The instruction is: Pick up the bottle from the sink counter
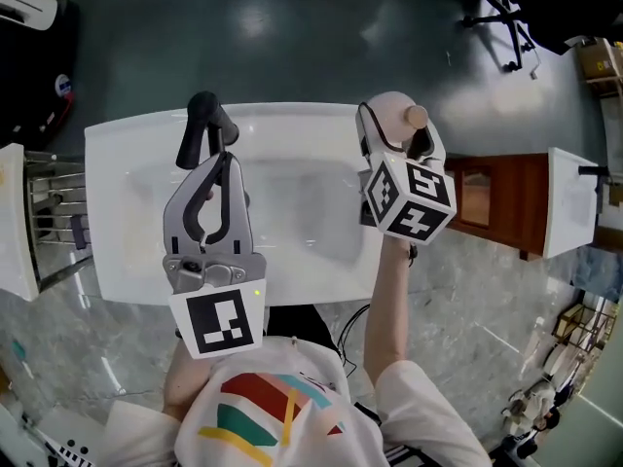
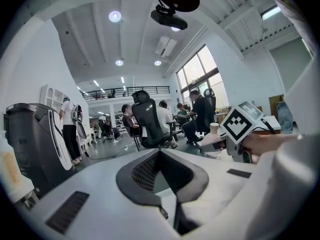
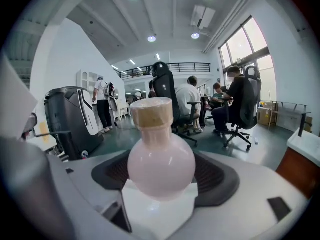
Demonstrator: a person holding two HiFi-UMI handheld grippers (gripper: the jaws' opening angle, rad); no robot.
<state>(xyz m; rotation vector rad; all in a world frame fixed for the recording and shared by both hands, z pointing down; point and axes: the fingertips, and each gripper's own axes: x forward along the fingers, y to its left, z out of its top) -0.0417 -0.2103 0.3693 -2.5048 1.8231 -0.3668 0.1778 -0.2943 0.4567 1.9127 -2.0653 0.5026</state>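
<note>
A round pale-pink bottle [image 1: 392, 112] with a cork stopper [image 1: 417, 117] is clamped in my right gripper [image 1: 389, 126], which is shut on it above the back right corner of the white sink counter [image 1: 117, 163]. In the right gripper view the bottle [image 3: 161, 159] fills the middle, upright between the dark pads, clear of any surface. My left gripper [image 1: 205, 110] hovers over the counter's left half, its black fingers closed together with nothing in them. The left gripper view shows its pads [image 2: 150, 171] meeting, and the right gripper's marker cube [image 2: 242, 124] off to the right.
The basin [image 1: 311, 212] lies between the two grippers. A brown wooden cabinet [image 1: 496, 197] and a white unit [image 1: 574, 202] stand to the right, a metal rack [image 1: 49, 212] to the left. Office chairs [image 1: 501, 17] and seated people [image 3: 190, 101] are beyond.
</note>
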